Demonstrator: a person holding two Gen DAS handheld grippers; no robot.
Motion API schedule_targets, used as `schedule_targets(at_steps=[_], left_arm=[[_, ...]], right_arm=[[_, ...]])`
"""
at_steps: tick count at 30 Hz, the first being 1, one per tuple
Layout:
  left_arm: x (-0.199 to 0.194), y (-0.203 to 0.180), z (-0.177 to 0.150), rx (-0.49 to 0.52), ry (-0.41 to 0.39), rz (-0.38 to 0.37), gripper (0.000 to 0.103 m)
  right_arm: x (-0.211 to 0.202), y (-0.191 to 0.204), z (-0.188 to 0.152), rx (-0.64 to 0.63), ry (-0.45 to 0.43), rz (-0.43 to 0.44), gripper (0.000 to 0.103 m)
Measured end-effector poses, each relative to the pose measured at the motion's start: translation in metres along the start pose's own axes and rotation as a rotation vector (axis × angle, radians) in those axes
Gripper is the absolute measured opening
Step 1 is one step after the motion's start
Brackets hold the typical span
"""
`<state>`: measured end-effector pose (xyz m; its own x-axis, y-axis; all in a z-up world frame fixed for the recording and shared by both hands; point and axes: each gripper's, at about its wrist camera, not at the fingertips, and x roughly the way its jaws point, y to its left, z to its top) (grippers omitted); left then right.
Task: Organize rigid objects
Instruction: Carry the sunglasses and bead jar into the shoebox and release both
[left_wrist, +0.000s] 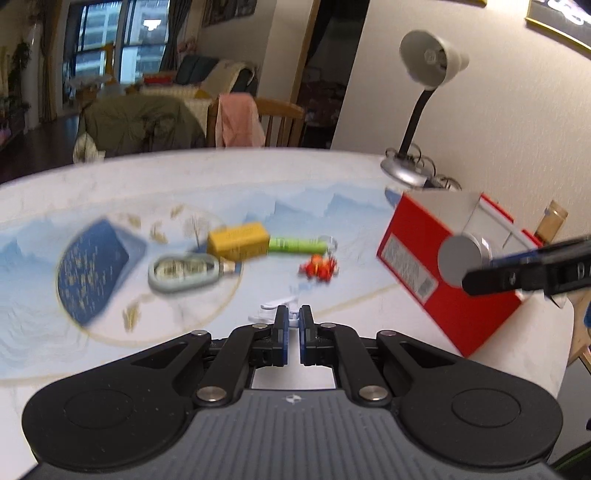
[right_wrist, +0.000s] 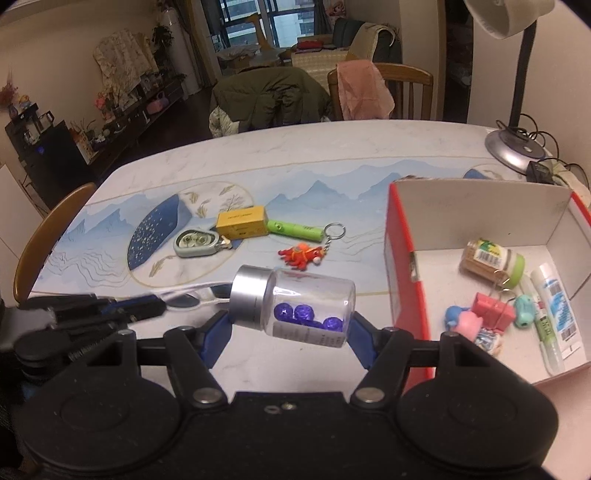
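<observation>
My right gripper (right_wrist: 291, 321) is shut on a clear jar (right_wrist: 295, 310) with a silver lid and blue balls, held on its side above the table, left of the red box (right_wrist: 406, 295). The jar's lid (left_wrist: 461, 260) shows in the left wrist view. My left gripper (left_wrist: 291, 317) is nearly closed over white-framed glasses (left_wrist: 275, 306), which lie on the table (right_wrist: 207, 299); whether it grips them I cannot tell. On the table lie a yellow box (right_wrist: 242, 221), a green flashlight (right_wrist: 295, 229), a red toy (right_wrist: 301, 256) and a grey case (right_wrist: 195, 243).
The red box holds a brown bottle (right_wrist: 491, 260), tubes, a red clip and small toys. A desk lamp (right_wrist: 517, 147) with cables stands at the table's back right. Chairs with clothes stand behind the table. A wooden chair (right_wrist: 48, 236) is at the left edge.
</observation>
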<state>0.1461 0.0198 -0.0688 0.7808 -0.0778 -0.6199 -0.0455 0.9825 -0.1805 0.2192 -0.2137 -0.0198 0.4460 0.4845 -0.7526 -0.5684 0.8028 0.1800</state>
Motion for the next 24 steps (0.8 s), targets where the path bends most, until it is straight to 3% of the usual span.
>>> schedule_targets(at_steps=[12,24], left_arm=[[0.017,-0.021,0.05,0.058,-0.047,0.021,0.005],[0.006,-0.076,0.09,0.07,-0.089,-0.057,0.005]], right_arm=[[-0.02,-0.048,0.006,0.047,-0.064,-0.029,0.067],[-0.029,-0.117,0.004,0.098,-0.078,-0.087,0.067]])
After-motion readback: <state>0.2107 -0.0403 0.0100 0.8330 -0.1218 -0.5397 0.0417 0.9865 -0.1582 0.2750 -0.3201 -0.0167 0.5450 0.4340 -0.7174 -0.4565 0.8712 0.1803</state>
